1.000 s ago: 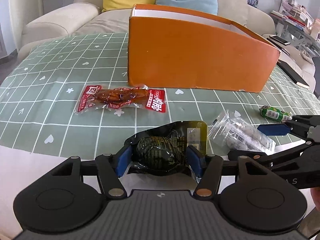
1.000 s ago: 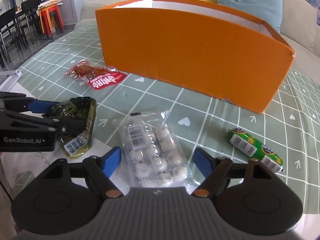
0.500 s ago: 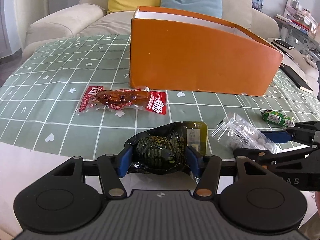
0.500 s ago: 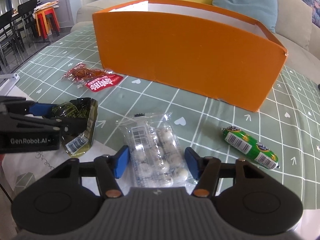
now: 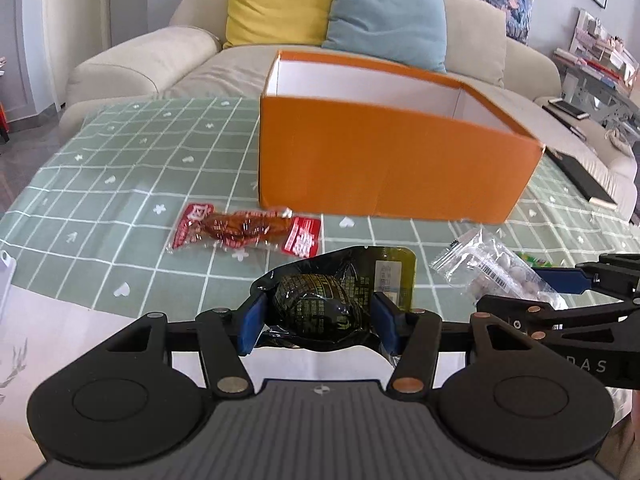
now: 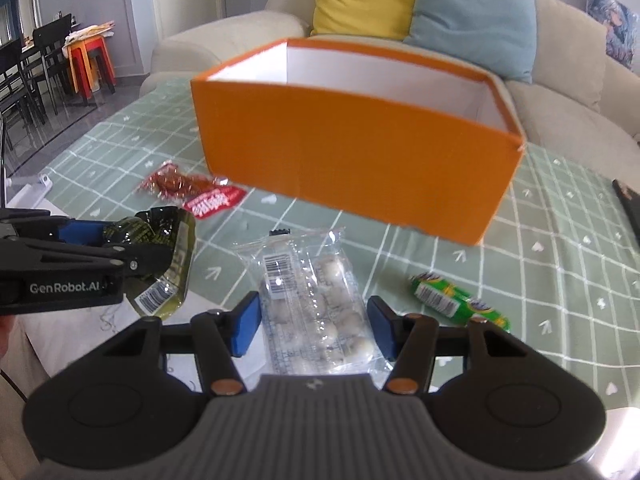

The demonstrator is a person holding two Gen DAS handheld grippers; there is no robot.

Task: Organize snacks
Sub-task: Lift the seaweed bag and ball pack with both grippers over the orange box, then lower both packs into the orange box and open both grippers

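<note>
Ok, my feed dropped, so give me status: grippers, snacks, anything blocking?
Left gripper shut on dark pouch. Right gripper shut on clear candy bag, jaws just closed. Orange box open ahead, path clear.

Box (image 5: 392, 160) at the table's (image 5: 100, 184) far side, sofa (image 5: 160, 60) behind, sausage packet (image 5: 244, 232) before its left corner.

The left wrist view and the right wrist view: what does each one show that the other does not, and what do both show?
Only the left wrist view shows the shelves at far right. Only the right wrist view shows the chairs, the orange stool and the whole green candy roll. Both show the orange box, the red packet, the dark packet and the clear bag.
</note>
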